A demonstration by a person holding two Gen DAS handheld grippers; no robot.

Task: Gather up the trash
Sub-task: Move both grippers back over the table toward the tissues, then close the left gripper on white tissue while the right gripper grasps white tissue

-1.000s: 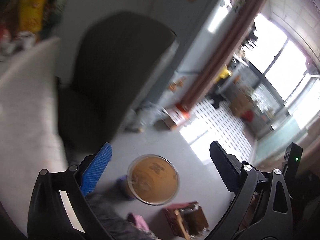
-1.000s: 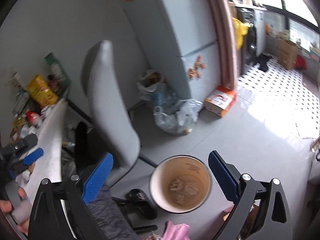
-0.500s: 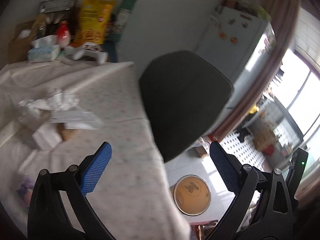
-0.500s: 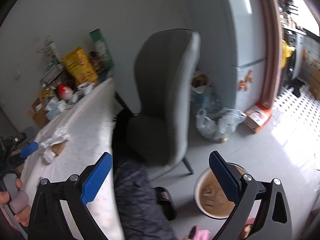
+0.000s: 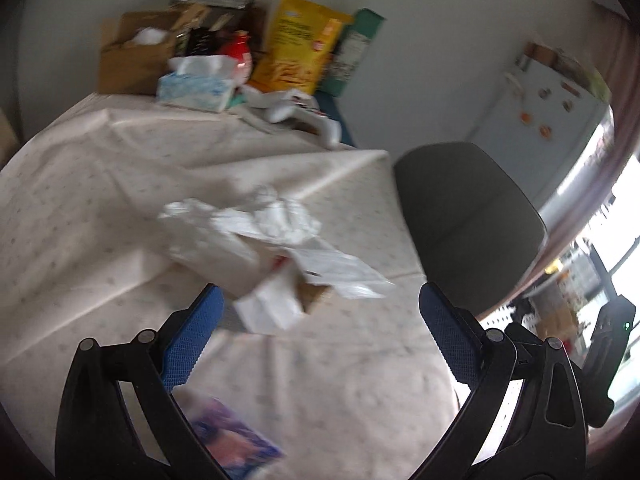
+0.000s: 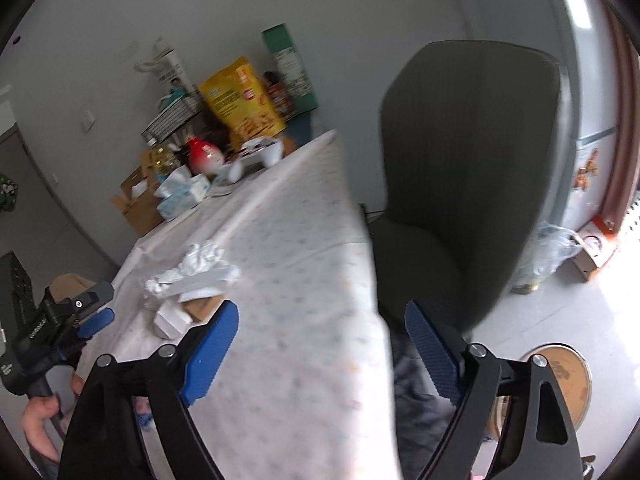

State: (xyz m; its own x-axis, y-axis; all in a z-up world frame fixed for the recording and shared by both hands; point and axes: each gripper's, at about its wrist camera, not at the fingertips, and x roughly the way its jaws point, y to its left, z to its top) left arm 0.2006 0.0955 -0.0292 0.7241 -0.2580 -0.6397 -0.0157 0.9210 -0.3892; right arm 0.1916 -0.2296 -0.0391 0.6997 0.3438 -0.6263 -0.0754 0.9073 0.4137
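Swinging up from the bin (image 6: pixel 560 384) on the floor, we now face the table (image 5: pixel 100 200). Both the left gripper (image 5: pixel 320 336) and right gripper (image 6: pixel 320 344) gape empty, so the crumpled trash (image 5: pixel 264 236) mid-table is next.

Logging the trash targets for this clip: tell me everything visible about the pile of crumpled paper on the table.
The pile of crumpled paper lies mid-table on the pale patterned tablecloth. It looks like white crumpled tissue on top, a flat white sheet or wrapper sticking out to one side, a small white folded piece in front, and a brown cardboard bit underneath. A trace of red shows inside. Motion blur hides finer detail. The open left gripper points at it from close by, not touching it.
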